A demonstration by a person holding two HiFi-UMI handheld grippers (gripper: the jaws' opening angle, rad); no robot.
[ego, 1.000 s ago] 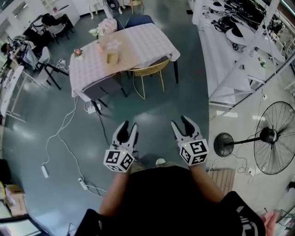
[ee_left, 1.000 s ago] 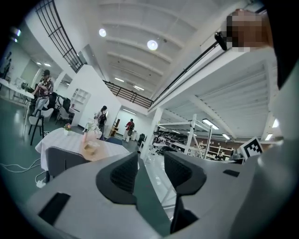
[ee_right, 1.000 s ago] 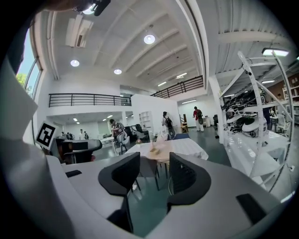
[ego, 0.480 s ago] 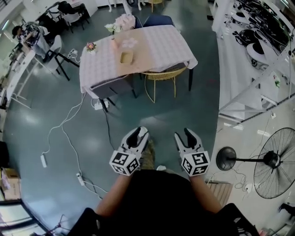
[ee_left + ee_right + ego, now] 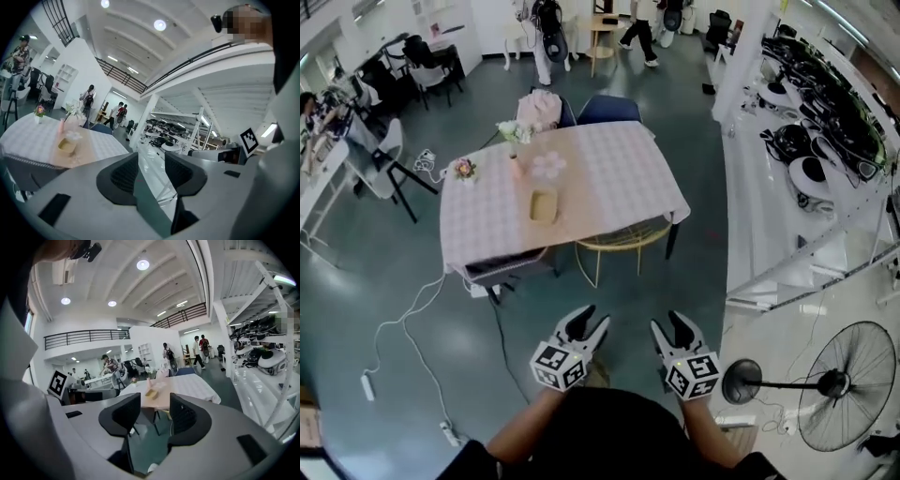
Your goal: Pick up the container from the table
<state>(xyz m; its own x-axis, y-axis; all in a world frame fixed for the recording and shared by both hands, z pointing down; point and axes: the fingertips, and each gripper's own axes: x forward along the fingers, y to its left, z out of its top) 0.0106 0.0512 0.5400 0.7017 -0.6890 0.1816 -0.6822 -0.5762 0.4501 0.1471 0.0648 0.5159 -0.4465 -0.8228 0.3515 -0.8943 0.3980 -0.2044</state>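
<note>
From here a foot could catch the white cable (image 5: 420, 300) trailing on the floor. The wire chair (image 5: 623, 246) guards the near edge of the table (image 5: 619, 169), so a long reach might tip the pink vase (image 5: 517, 167) beside the container (image 5: 543, 205). The left tool (image 5: 586, 323) and right tool (image 5: 675, 328) both gape wide, empty, touching nothing. The container lies mid-table, well beyond them.

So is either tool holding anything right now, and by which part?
Nothing is held: the left tool and the right tool both stand open and empty.
</note>
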